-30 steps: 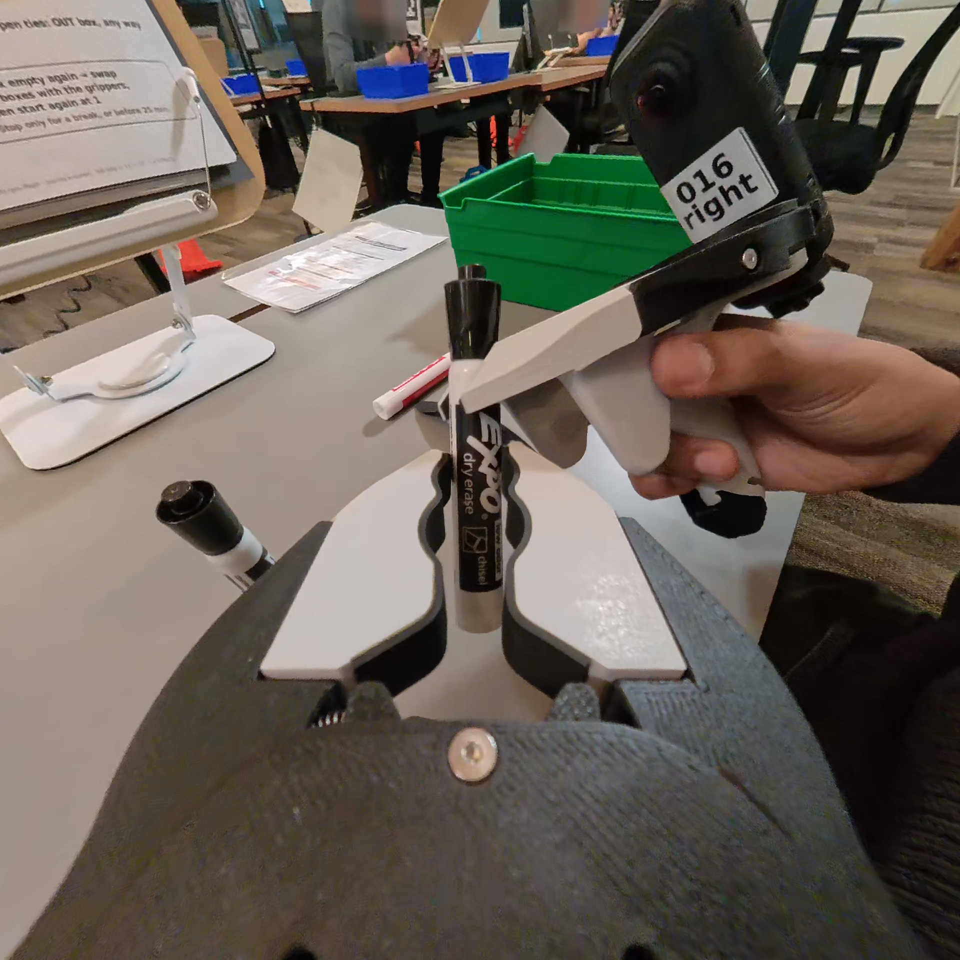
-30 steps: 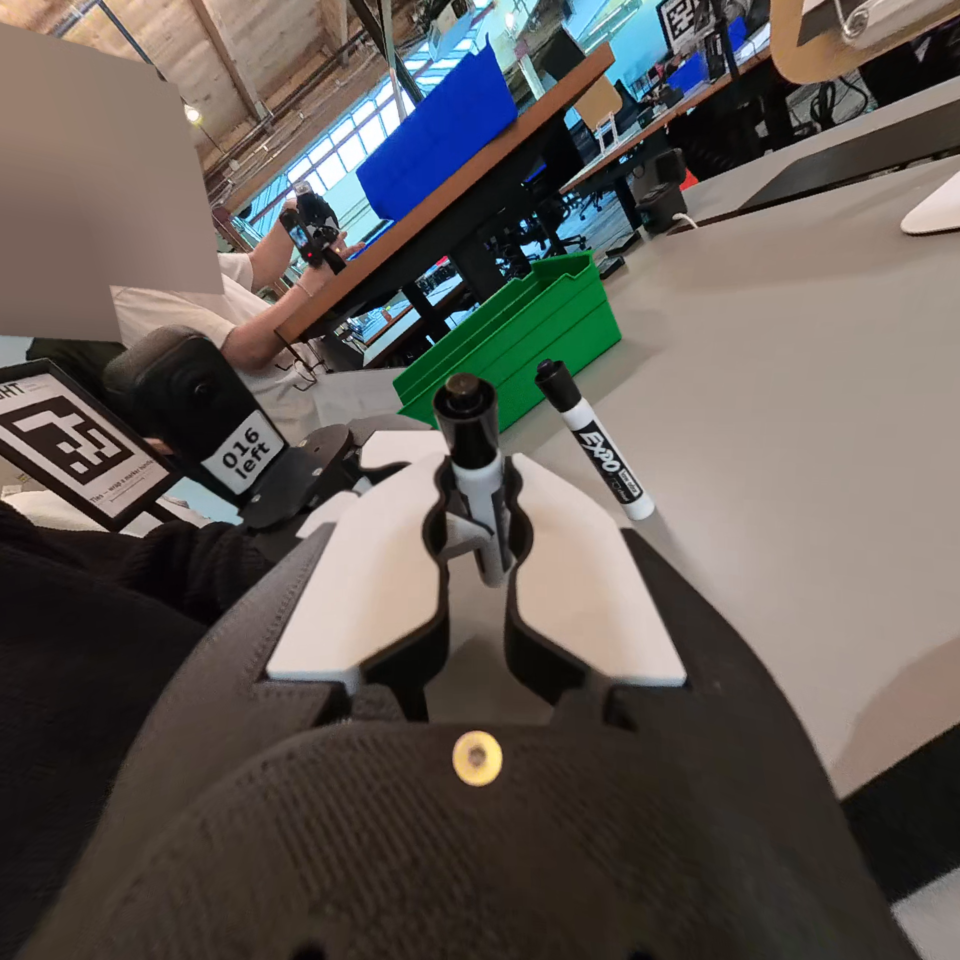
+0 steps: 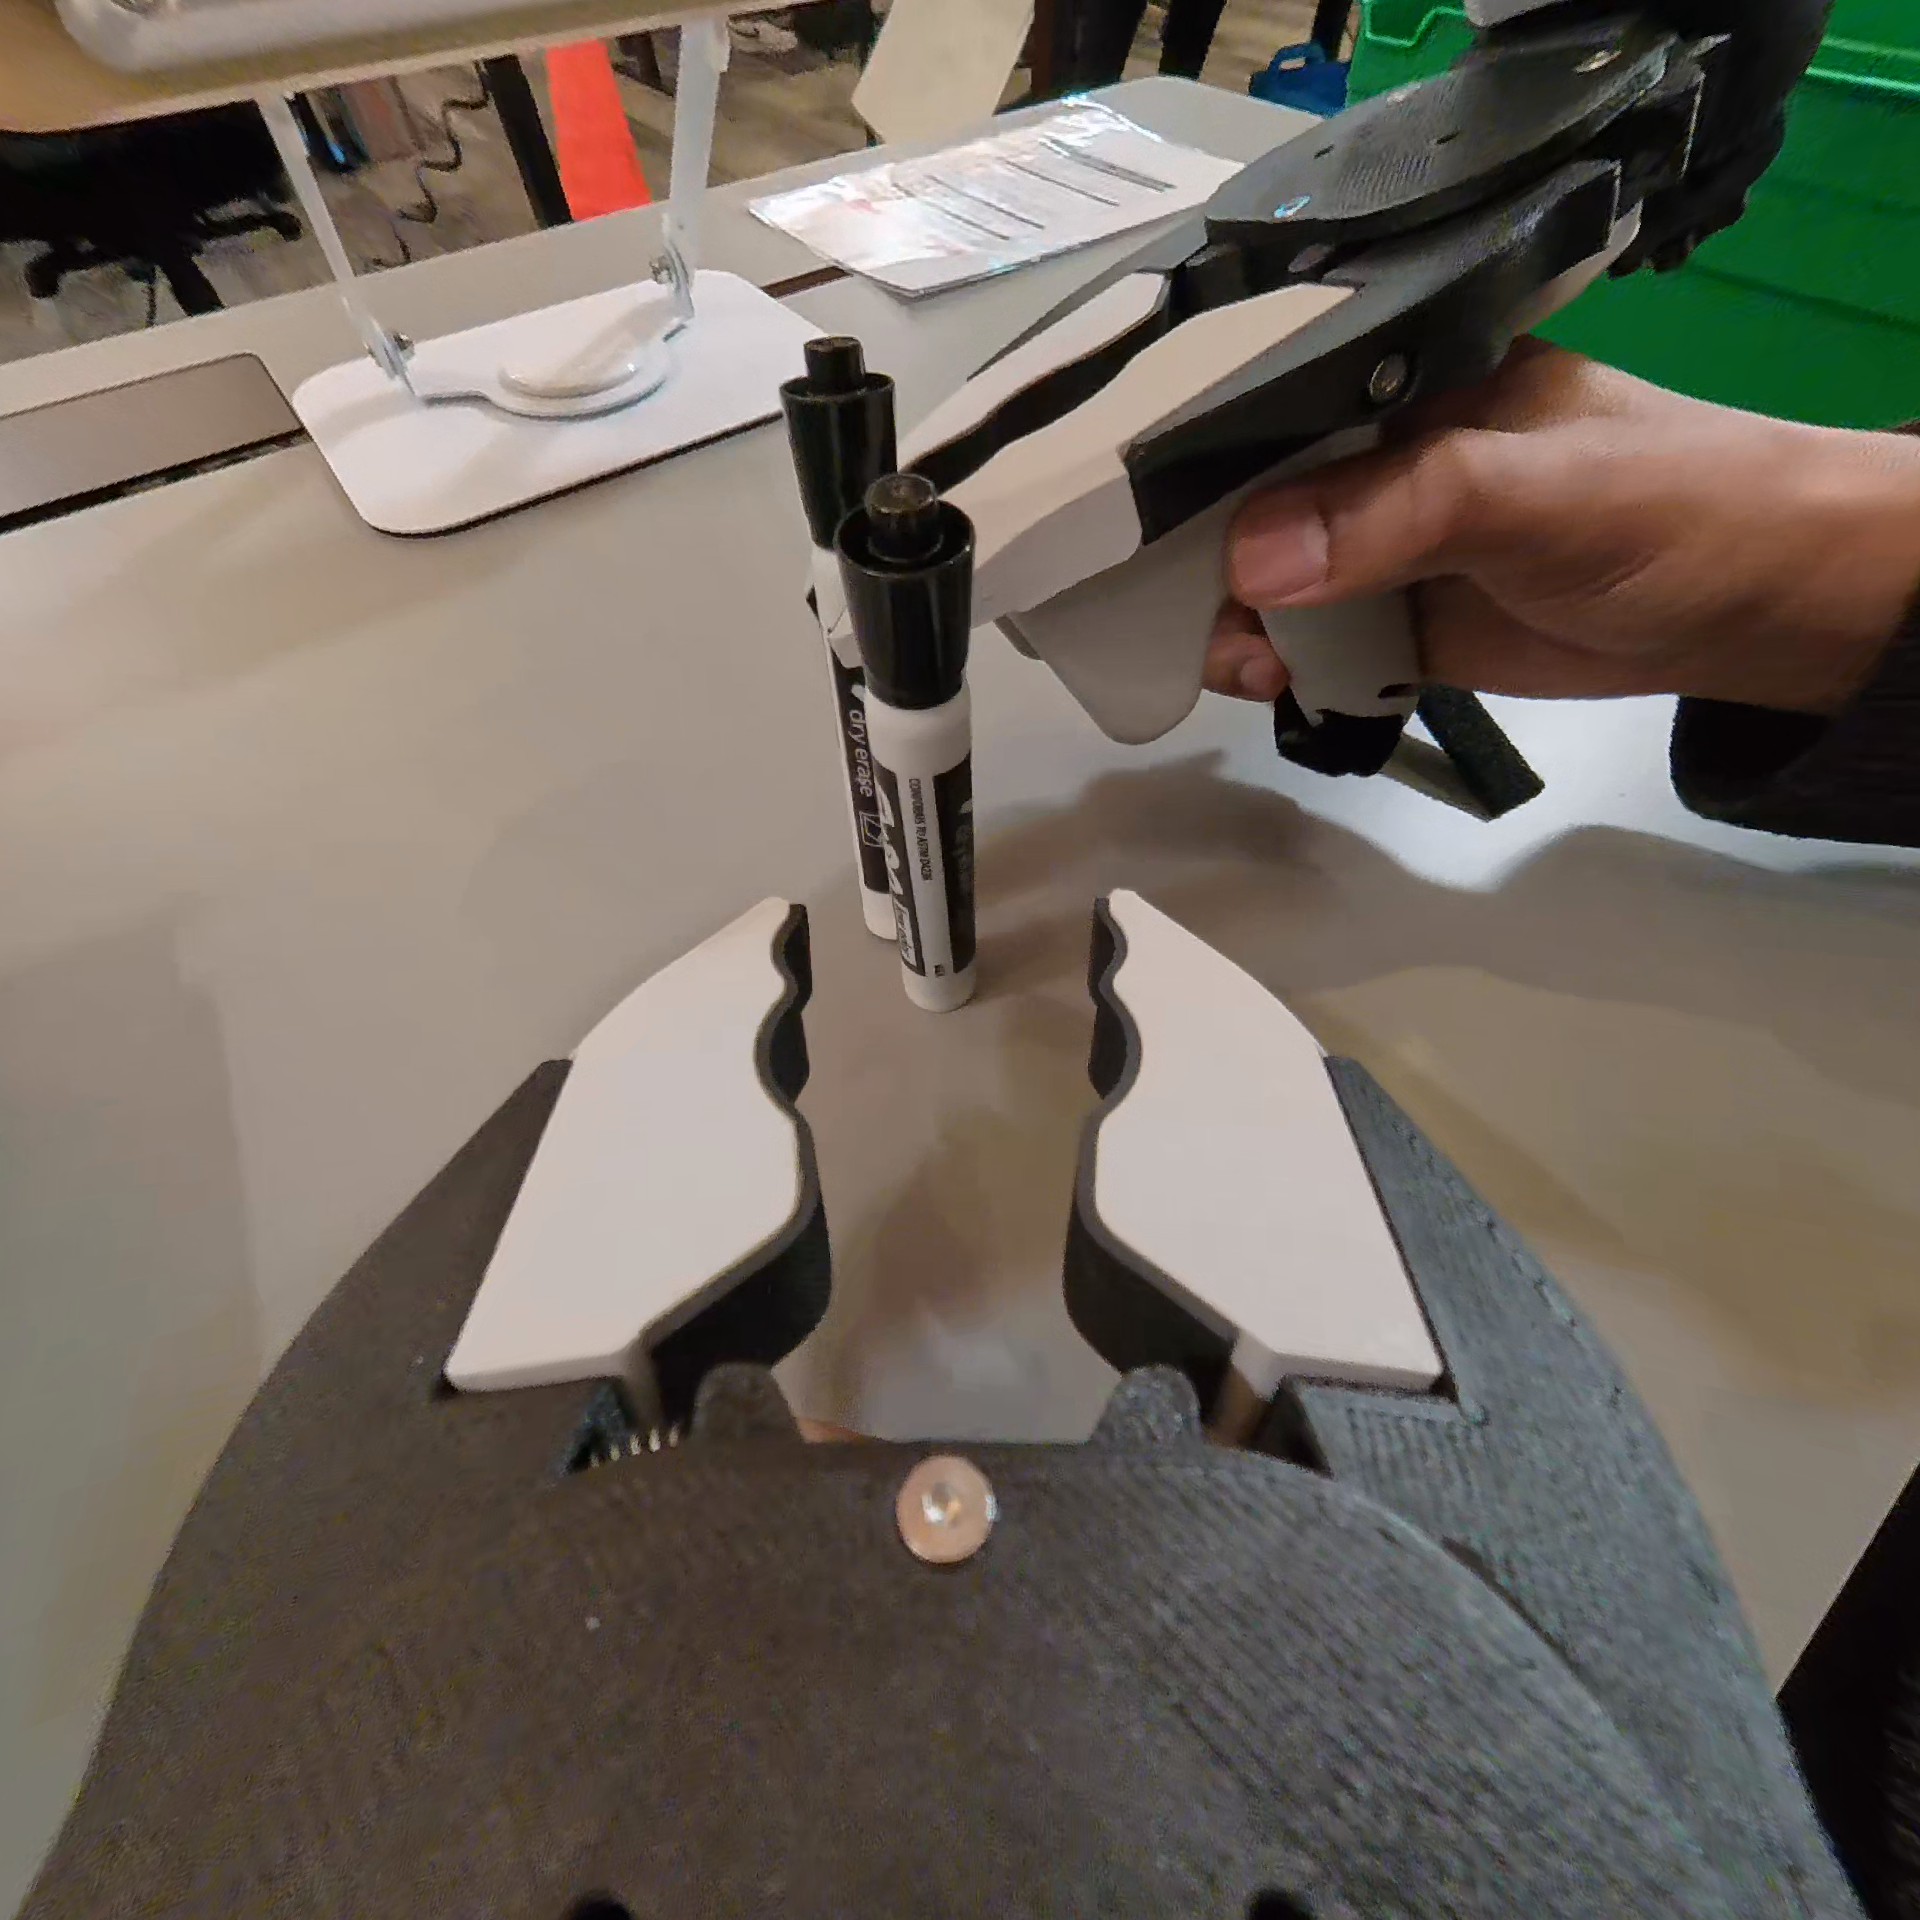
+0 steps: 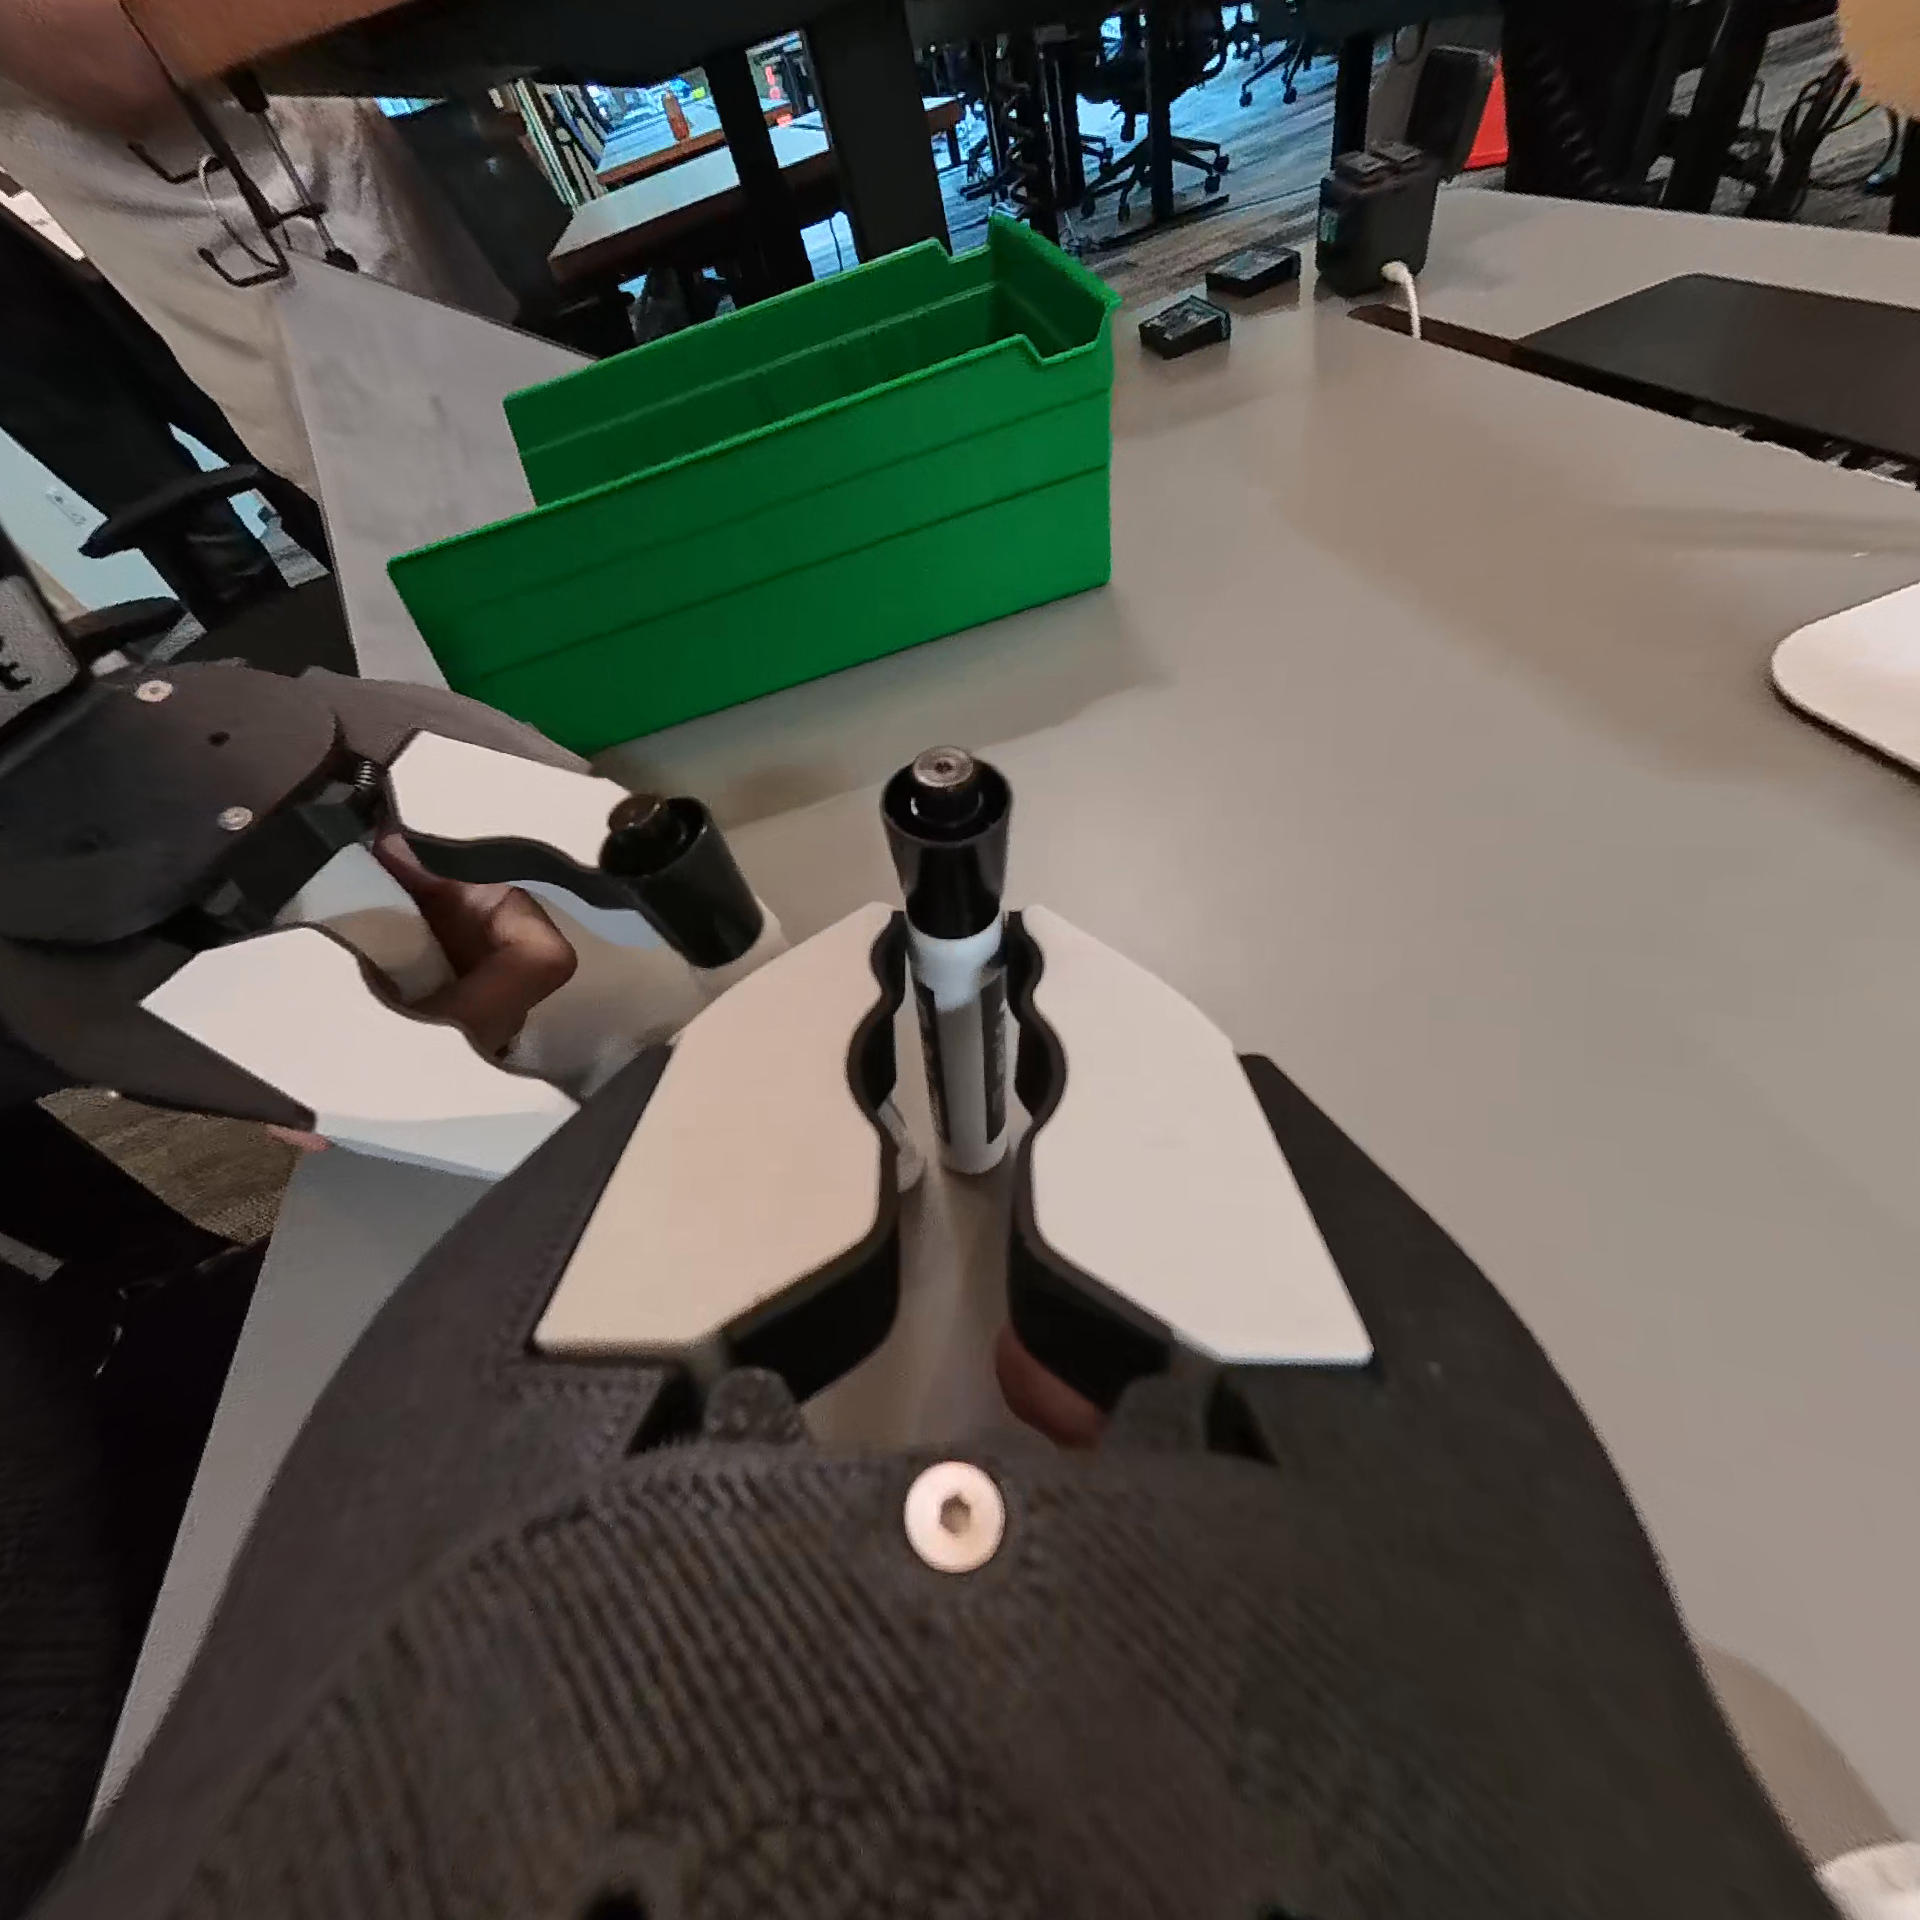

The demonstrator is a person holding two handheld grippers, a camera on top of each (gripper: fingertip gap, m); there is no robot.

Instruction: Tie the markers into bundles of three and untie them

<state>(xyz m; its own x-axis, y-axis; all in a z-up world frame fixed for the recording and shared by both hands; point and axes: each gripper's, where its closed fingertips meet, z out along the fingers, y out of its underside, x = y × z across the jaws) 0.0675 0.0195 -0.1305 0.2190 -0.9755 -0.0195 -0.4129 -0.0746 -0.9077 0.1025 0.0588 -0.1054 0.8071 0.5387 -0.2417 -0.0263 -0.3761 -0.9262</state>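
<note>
Black-capped markers (image 3: 920,748) are standing upright, apparently for bundling: right gripper (image 4: 951,1023) fingers are clamping one, left gripper (image 3: 948,997) fingers gaping empty.

My left tool (image 3: 951,1023) has its white fingers (image 3: 665,1164) spread wide, gripping nothing; my right tool (image 4: 956,1029) has its fingers (image 4: 758,1122) closed in tight, reaching in level from the right, my right hand (image 3: 1538,582) wrapped round its handle
</note>
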